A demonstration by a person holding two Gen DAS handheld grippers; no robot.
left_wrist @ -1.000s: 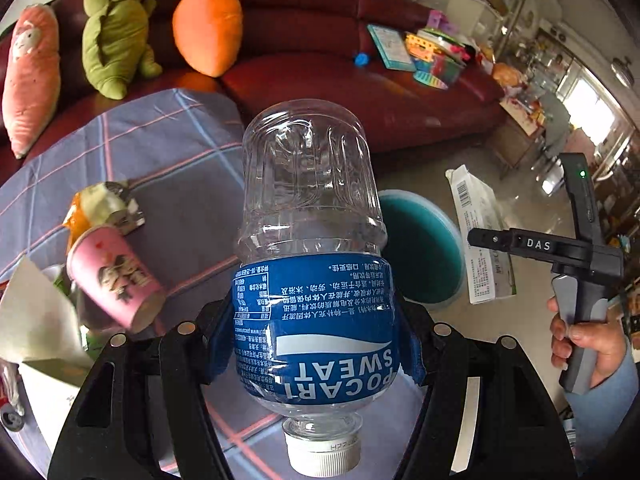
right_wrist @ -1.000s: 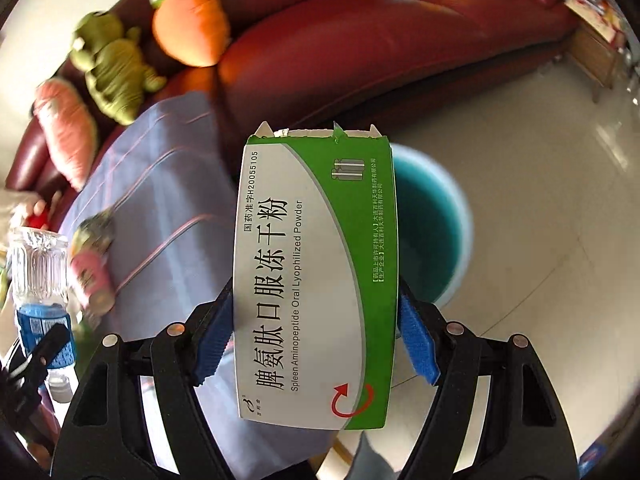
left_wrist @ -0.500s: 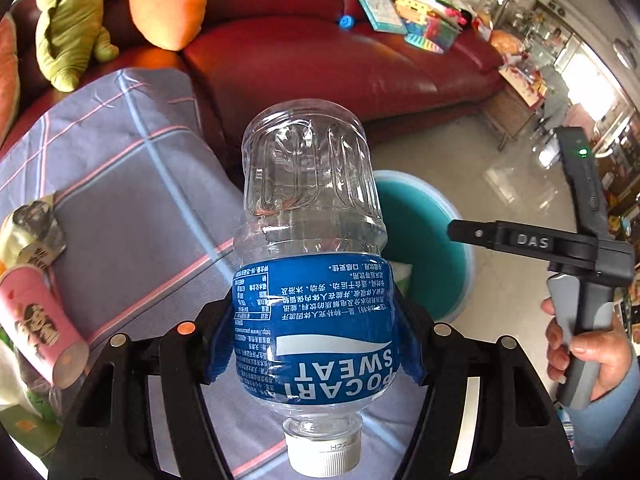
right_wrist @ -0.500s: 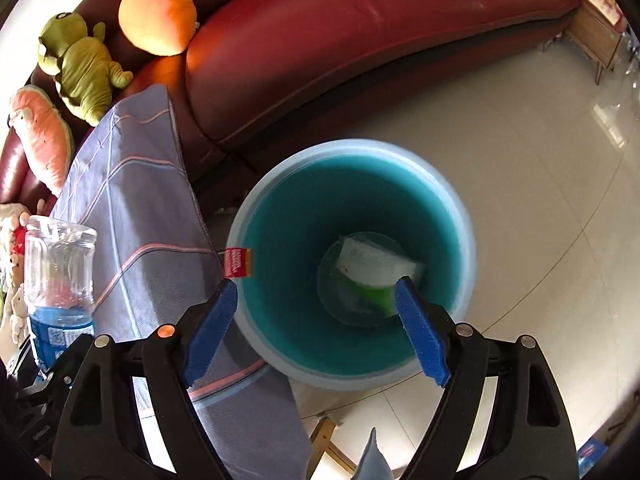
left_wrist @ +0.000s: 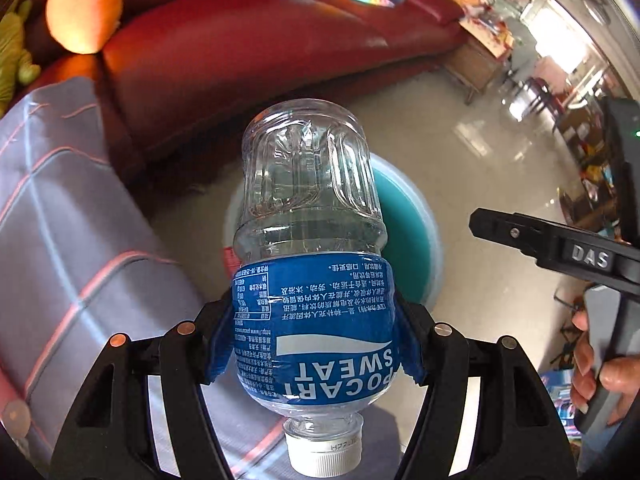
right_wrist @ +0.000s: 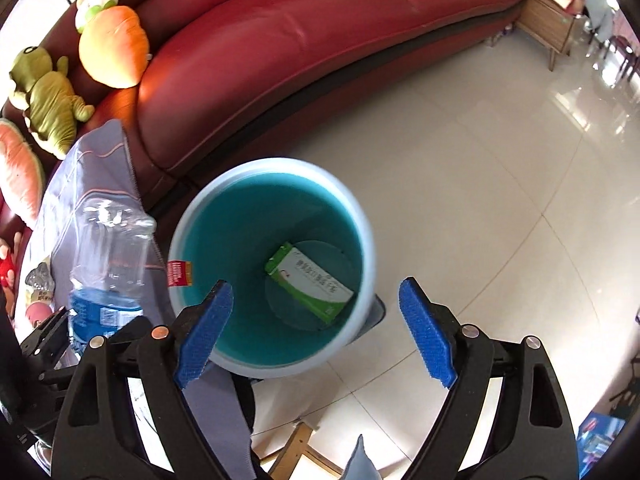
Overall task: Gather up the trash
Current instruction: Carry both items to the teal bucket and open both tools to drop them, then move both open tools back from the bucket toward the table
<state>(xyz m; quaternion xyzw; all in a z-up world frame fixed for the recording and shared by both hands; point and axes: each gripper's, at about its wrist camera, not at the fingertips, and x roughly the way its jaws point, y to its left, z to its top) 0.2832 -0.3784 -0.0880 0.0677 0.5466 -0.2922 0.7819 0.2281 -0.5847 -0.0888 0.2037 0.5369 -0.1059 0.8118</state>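
My left gripper (left_wrist: 314, 340) is shut on a clear Pocari Sweat bottle (left_wrist: 308, 248) with a blue label, held cap toward the camera, above the edge of the table and in front of a teal trash bin (left_wrist: 416, 220) on the floor. The bottle also shows in the right wrist view (right_wrist: 106, 264). My right gripper (right_wrist: 316, 332) is open and empty, above the teal bin (right_wrist: 276, 168). A green and white medicine box (right_wrist: 310, 282) lies at the bin's bottom. In the left wrist view the right gripper (left_wrist: 480, 220) shows at the right.
A table under a grey plaid cloth (left_wrist: 60, 208) stands left of the bin. A red leather sofa (right_wrist: 320, 40) with plush toys (right_wrist: 112, 44) curves behind it. More trash (right_wrist: 38, 284) lies on the table at far left. A tiled floor (right_wrist: 500, 200) spreads to the right.
My right gripper opened and the green medicine box dropped into the bin. My left gripper carried the bottle rightward, from over the table toward the bin.
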